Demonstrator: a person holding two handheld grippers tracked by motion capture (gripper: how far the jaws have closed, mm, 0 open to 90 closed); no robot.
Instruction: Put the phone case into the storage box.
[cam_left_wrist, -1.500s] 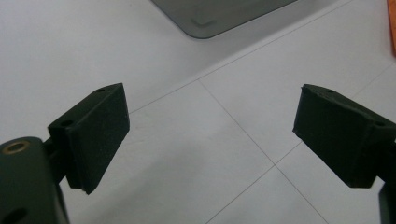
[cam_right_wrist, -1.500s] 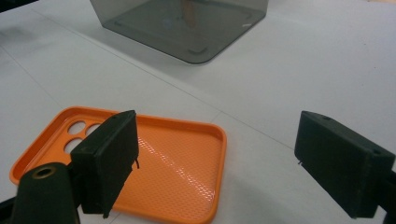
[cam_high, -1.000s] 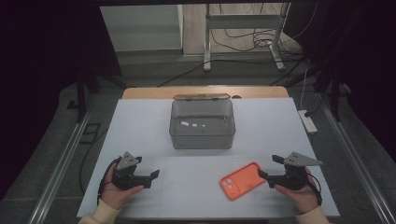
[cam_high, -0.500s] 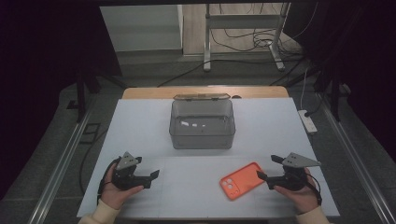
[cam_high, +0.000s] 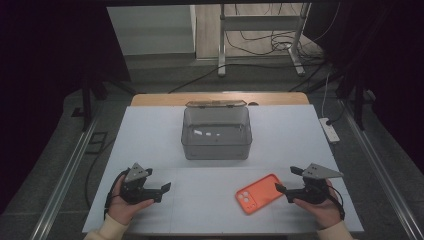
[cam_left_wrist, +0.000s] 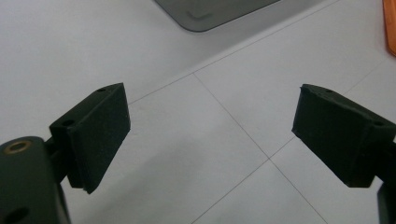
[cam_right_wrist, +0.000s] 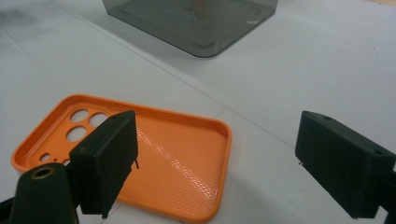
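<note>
barely anything has moved: right gripper (cam_high: 284, 189), jaws spread, stays lower right beside the orange phone case (cam_high: 260, 193); left gripper (cam_high: 159, 192) spread too.

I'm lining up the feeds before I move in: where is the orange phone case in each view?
High view: the orange phone case lies lower right of centre, just ahead of the right gripper.
Left gripper view: a sliver of its edge at the top right border.
Right gripper view: lower left, inside facing up, partly behind one jaw.
Shared landmark: the smoky clear box.
</note>
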